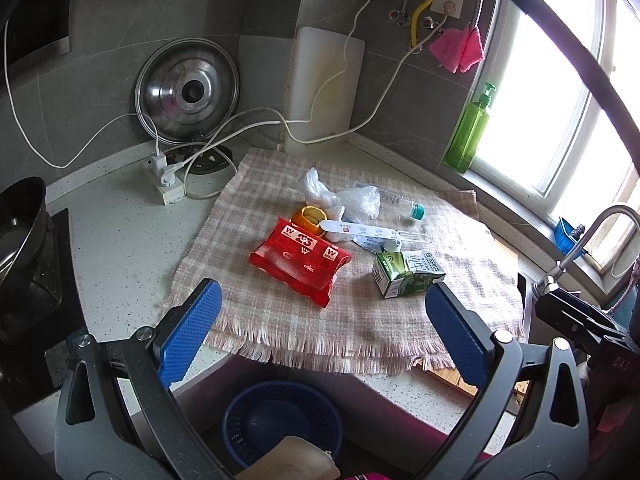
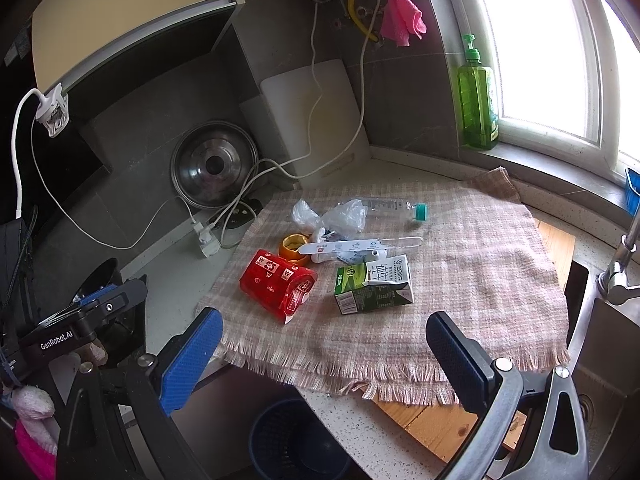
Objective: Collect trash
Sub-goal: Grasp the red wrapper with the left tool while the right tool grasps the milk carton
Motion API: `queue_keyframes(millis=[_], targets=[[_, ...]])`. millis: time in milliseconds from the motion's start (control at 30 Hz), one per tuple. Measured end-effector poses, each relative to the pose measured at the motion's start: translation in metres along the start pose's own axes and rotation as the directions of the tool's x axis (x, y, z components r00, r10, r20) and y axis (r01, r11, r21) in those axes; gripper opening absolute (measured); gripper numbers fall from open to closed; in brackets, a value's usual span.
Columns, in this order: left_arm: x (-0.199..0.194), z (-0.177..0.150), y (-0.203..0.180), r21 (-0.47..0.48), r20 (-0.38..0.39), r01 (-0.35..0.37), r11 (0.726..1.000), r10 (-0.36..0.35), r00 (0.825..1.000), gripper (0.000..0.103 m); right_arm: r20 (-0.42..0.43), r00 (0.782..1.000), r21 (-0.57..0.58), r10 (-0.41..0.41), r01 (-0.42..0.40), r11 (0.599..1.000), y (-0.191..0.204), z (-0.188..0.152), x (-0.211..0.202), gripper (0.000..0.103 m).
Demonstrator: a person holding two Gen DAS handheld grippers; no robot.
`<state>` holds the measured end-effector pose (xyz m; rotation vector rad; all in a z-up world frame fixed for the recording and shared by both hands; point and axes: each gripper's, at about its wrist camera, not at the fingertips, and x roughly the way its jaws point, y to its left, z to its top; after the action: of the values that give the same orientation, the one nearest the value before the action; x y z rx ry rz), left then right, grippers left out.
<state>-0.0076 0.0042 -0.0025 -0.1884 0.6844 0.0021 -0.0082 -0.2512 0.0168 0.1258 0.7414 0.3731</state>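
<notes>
Trash lies on a pink checked cloth (image 1: 460,308) (image 2: 480,272) on the counter: a red snack packet (image 1: 298,266) (image 2: 276,284), a green milk carton (image 1: 406,274) (image 2: 374,284), an orange peel (image 1: 308,220) (image 2: 293,246), a crumpled clear bag (image 1: 340,198) (image 2: 332,216), a clear bottle with a teal cap (image 1: 404,202) (image 2: 400,208) and a white flat wrapper (image 1: 376,232) (image 2: 360,245). My left gripper (image 1: 322,340) is open and empty, in front of the cloth's near edge. My right gripper (image 2: 324,356) is open and empty, over the fringe.
A blue basket bin (image 1: 280,424) (image 2: 296,440) stands on the floor below the counter edge. A pot lid (image 1: 188,88), a white cutting board (image 1: 324,88), a power strip with cords (image 1: 164,178) and a green soap bottle (image 1: 468,130) stand behind. A sink tap (image 2: 624,264) is at right.
</notes>
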Motion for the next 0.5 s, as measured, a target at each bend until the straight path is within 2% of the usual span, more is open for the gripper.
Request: queue_keyframes(millis=[200,333,500], targets=[[0.022,-0.02,0.007,-0.012,-0.058,0.003,1.0,-0.004,0.998,0.103,-0.031,0.999,0.02,-0.018,0.019,1.0,-0.012,0.0,0.017,0.103],[0.037,-0.034,0.011,-0.063,-0.124,0.006,0.998,-0.014,0.992,0.103,-0.07,0.997,0.051,-0.016,0.02,0.998,-0.025,0.003,0.034,0.103],[0.044,-0.037,0.011,-0.096,-0.165,-0.004,0.995,-0.012,0.986,0.103,-0.109,0.994,0.087,-0.028,0.037,0.996,-0.041,0.01,0.06,0.103]])
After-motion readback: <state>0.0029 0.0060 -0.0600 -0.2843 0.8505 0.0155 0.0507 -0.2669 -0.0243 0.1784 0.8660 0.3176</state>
